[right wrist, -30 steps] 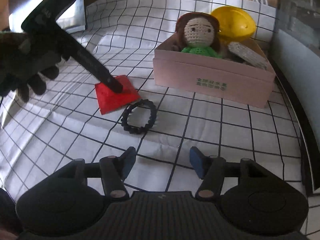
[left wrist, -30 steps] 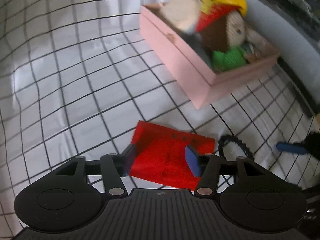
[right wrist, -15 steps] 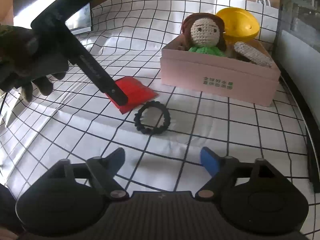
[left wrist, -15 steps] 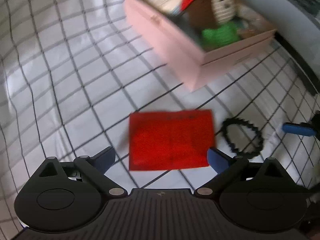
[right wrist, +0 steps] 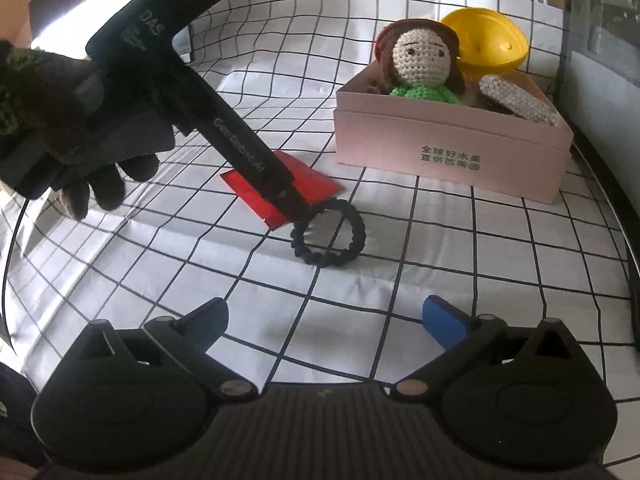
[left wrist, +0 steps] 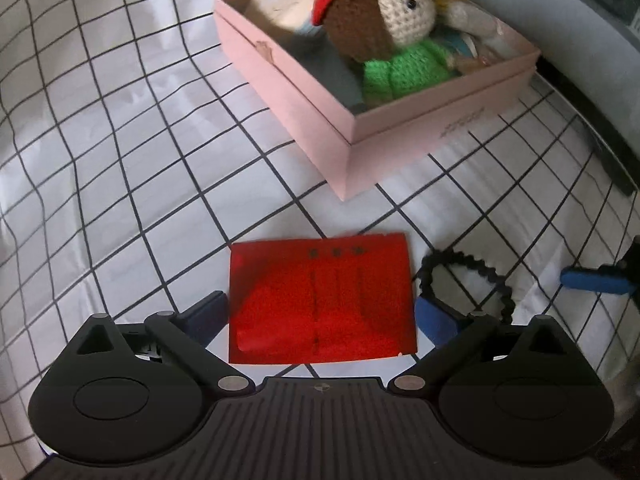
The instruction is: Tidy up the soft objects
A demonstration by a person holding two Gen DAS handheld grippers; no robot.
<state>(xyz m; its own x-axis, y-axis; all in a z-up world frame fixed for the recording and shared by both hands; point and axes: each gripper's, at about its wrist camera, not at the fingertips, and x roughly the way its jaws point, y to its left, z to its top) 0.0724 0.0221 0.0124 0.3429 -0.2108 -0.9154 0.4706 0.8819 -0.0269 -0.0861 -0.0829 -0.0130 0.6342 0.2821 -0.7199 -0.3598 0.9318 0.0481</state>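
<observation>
Left gripper (left wrist: pixel 320 316): released since earlier, straddling red pouch (left wrist: pixel 320 296) (untouched). Right gripper (right wrist: pixel 324 320): opening, empty, near hair tie (right wrist: pixel 328 232).

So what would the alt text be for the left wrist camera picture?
The left gripper, jaws wide, straddles a flat red cloth on a checked sheet. A black hair tie lies beside it; behind, a pink box holds a crocheted doll.
</observation>
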